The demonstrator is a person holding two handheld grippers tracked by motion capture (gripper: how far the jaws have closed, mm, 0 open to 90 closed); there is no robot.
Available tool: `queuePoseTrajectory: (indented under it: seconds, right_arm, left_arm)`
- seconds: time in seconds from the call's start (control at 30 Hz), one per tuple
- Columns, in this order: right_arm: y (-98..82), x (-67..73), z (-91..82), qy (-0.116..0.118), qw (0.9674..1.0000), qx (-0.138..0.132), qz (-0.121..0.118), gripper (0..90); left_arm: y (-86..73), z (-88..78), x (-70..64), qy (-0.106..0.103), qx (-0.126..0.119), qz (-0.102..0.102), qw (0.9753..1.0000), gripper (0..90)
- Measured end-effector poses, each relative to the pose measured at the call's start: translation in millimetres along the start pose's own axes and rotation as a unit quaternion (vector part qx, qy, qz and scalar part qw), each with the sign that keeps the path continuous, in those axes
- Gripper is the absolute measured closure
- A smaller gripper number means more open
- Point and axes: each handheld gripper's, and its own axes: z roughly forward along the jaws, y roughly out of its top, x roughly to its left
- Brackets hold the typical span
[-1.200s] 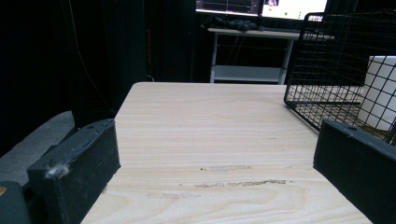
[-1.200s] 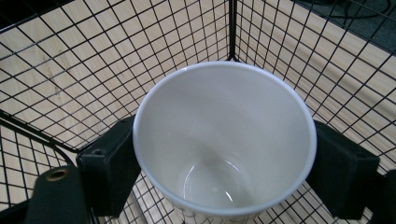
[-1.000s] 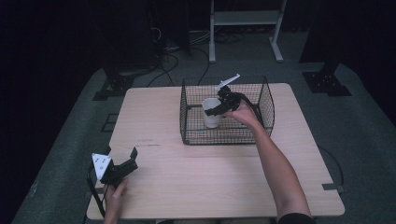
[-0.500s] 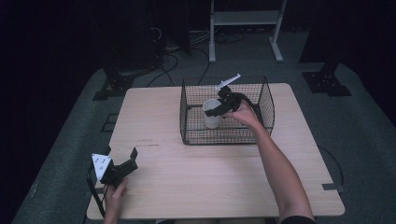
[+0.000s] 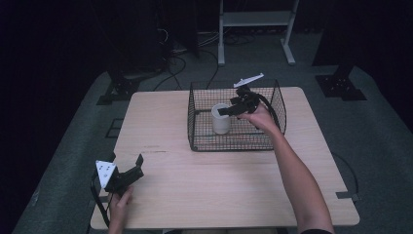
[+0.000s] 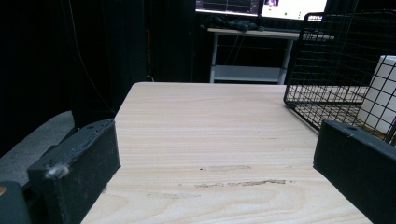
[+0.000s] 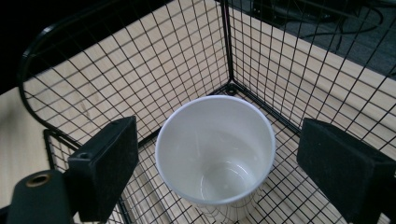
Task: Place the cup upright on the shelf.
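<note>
Black wire basket (image 5: 237,117) standing on the far half of the wooden table (image 5: 185,195), right of centre. Inside the basket, toward its left wall and near the front, a white cup (image 5: 221,118), upright, mouth up, empty, sitting on the wire floor. From the right gripper view, same cup (image 7: 215,150) seen from above, just off a corner of the basket (image 7: 140,60), bare white inside. Right gripper (image 5: 230,110) reaching into the basket from its right side, over the rim, held in the right hand (image 5: 259,117), forearm stretching back toward the table's near right edge. Jaws set wide apart, one on each side of the cup's mouth and just above it, touching neither wall as far as can be seen; gripper point (image 7: 215,163) falling over the cup's opening. Grey three-cornered plate tilted up above the basket's back rim. Left gripper (image 5: 140,163) well apart from the basket, low at the table's near left corner, held in the left hand (image 5: 119,202), jaws spread with only bare table between them (image 6: 215,186). From the left gripper view, basket (image 6: 336,60) ahead and to the right, cup (image 6: 383,93) showing white through its mesh
</note>
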Motion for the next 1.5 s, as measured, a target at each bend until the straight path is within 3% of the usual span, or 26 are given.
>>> queuePoseTrajectory:
  seconds: [0.63, 1.5]
  right_arm:
    - [-0.1, 6.5, -38.6, 0.002, 0.9996, -0.029, -0.002, 12.3]
    - [-24.7, 26.2, -75.8, 0.020, 0.9989, -0.028, -0.030, 12.4]
  left_arm:
    - [0.0, -0.3, -0.8, 0.000, 0.000, 0.002, 1.0000, 0.0]
    - [0.0, -0.3, -1.2, 0.001, 0.000, 0.004, 1.0000, 0.0]
